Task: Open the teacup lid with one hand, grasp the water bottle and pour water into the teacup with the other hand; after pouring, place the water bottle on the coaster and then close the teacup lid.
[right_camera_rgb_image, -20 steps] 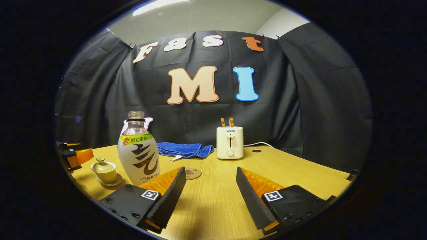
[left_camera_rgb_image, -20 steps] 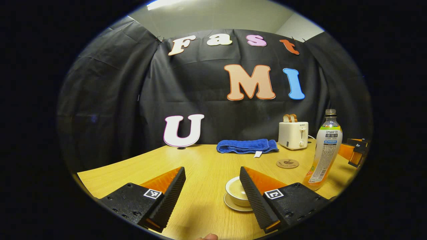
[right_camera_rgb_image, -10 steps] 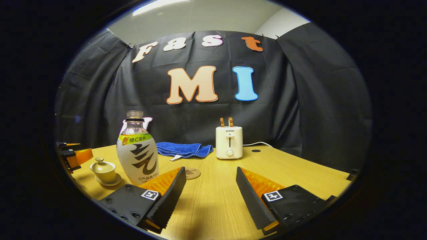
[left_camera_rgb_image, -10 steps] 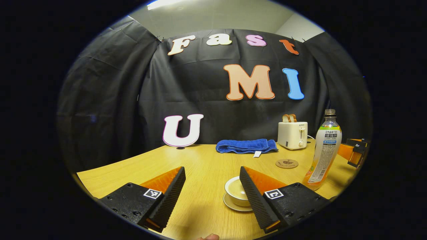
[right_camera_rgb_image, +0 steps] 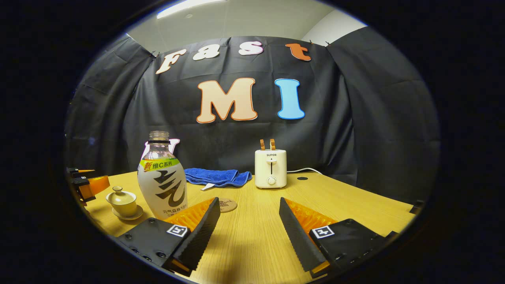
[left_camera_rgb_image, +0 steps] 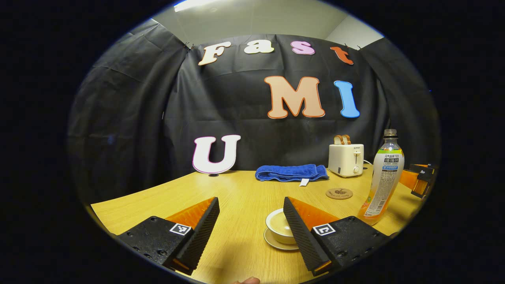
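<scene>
A small pale lidded teacup on its saucer sits just behind my left gripper's right finger, partly hidden by it; in the right gripper view the teacup stands far left, lid on. The uncapped water bottle stands upright at the right; the same bottle is left of my right gripper. A round cork coaster lies behind the cup, and the coaster peeks over my right gripper's left finger. My left gripper is open above the table. My right gripper is open and holds nothing.
A cream toaster with two bread slices stands at the back, its cord trailing right. A folded blue towel lies by the booth wall. The wooden table stretches bare to the right. A fingertip shows at the bottom edge.
Almost nothing: both views have drifted very slightly, so the bottle and toaster sit a few pixels further left. Both grippers stay open.
</scene>
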